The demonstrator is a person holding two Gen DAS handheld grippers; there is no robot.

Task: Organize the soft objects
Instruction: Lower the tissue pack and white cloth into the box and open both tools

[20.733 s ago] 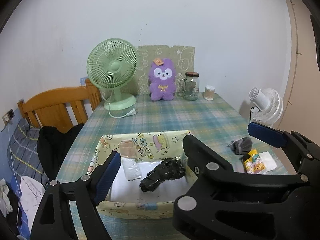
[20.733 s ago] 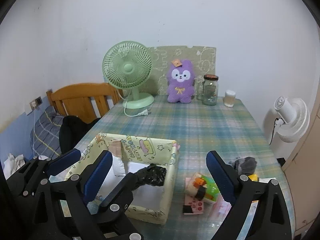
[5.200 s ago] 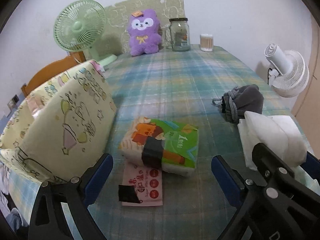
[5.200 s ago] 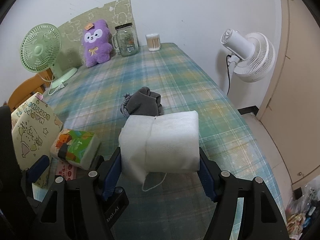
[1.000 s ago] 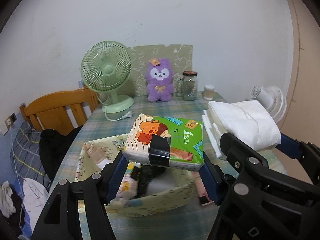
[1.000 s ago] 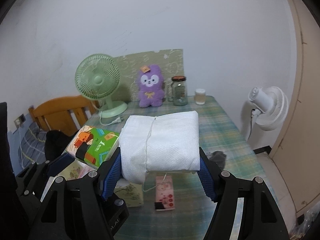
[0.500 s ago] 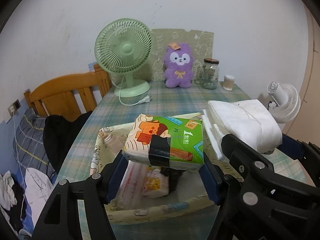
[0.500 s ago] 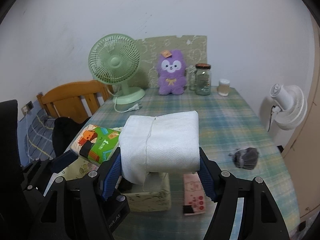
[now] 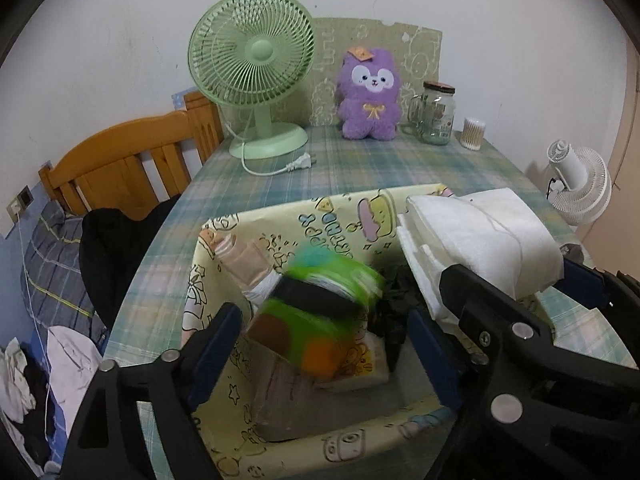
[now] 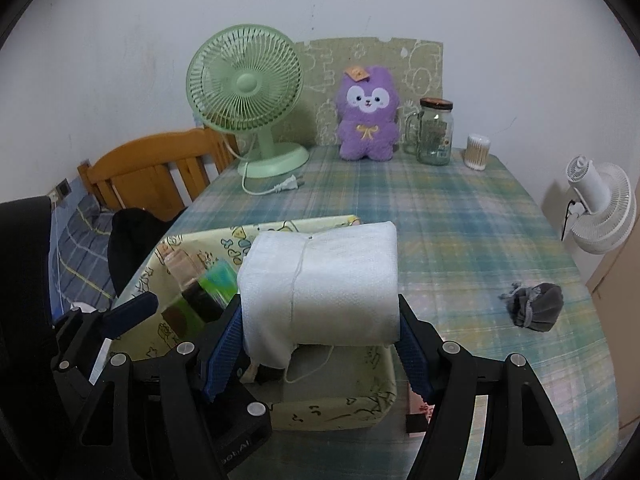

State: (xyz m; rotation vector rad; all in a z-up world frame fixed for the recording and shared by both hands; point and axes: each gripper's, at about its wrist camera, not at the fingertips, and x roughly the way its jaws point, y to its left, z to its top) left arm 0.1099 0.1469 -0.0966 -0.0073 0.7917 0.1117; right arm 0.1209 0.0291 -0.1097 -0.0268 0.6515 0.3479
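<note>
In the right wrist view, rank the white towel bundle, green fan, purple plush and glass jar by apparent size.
1. white towel bundle, though it sits nearest the camera, so this is unsure
2. green fan
3. purple plush
4. glass jar

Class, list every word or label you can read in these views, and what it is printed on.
"AI": end of a white mark on the right gripper; earlier letters unclear.
Box: cartoon lettering, not readable.
Tissue pack: motion-blurred.
Jar label: too small.
Towel: none.
</note>
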